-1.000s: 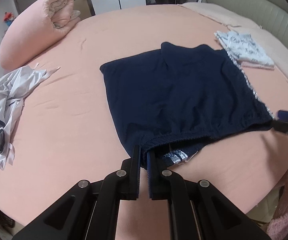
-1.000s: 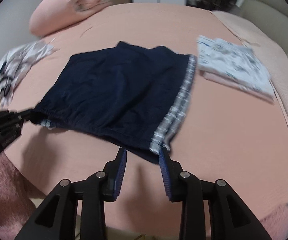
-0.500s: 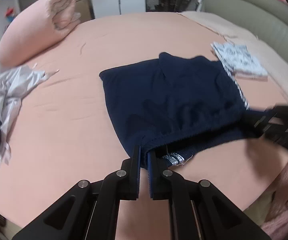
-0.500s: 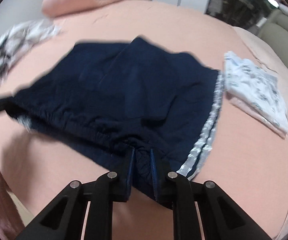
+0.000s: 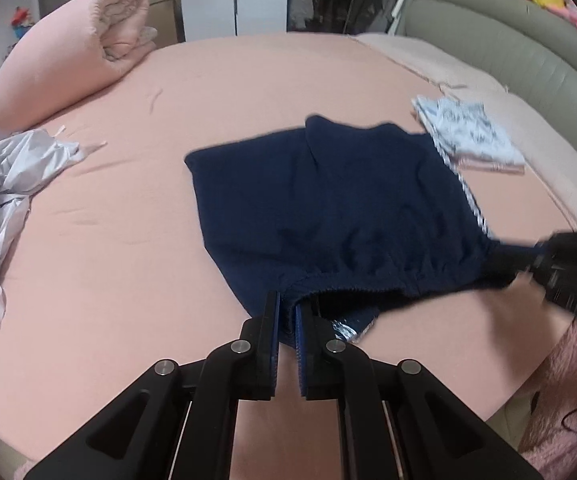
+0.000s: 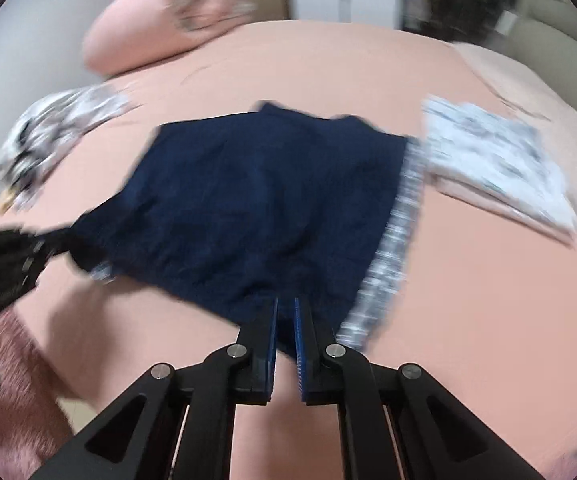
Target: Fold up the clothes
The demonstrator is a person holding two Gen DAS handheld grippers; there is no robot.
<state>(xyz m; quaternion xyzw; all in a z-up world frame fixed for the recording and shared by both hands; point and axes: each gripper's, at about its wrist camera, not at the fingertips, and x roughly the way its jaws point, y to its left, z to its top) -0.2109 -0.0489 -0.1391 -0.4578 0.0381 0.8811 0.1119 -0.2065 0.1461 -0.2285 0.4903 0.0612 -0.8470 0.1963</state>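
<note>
A: Dark navy shorts with an elastic waistband and a pale checked side stripe (image 5: 340, 216) lying spread flat mid-way across the salmon-pink bed sheet (image 5: 136, 264), waistband toward the near edge.

B: Left claw (image 5: 287, 316) clenched on the waistband corner at the near left; right claw (image 6: 286, 316) clenched on the near hem close to the striped side. Waistband raised slightly off the sheet between them.

A: Best handled by lifting both corners level, keeping the waistband taut, then carrying it over toward the far leg hems. Uneven height likely to skew the crease.

B: Worth squaring edges before letting go; soft knit likely to sag and bunch. Folded white printed garment (image 5: 470, 142) just beside the far right corner, crumpled grey-white cloth (image 5: 12, 184) well apart at left.
</note>
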